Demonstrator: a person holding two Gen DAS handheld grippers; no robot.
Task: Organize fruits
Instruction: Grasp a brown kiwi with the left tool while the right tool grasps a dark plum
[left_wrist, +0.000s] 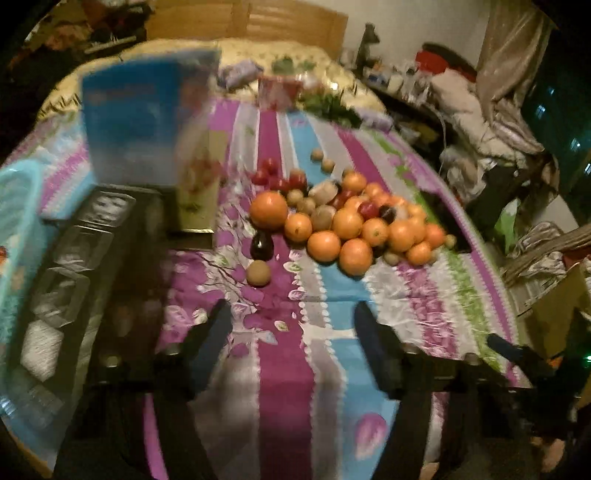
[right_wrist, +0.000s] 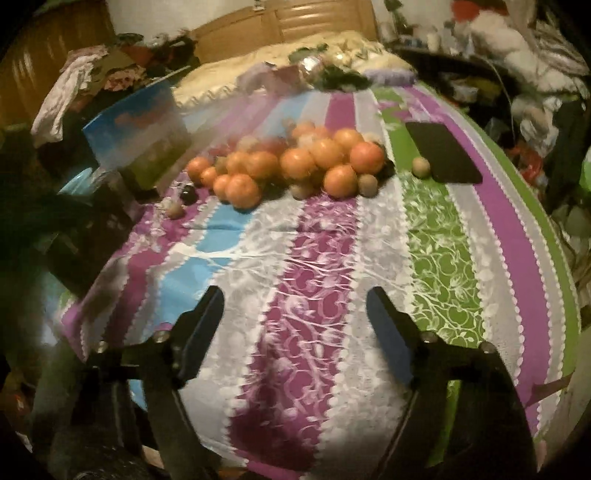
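A pile of fruit lies on a striped purple, blue and green cloth: several oranges, small red fruits, brown kiwis and a dark plum. One kiwi lies apart at the front. The pile also shows in the right wrist view. My left gripper is open and empty, hovering over the cloth short of the pile. My right gripper is open and empty, also short of the pile.
A black compartment tray and a turquoise basket stand at the left. A blue box stands upright behind them. A black phone lies right of the pile. Clutter surrounds the bed.
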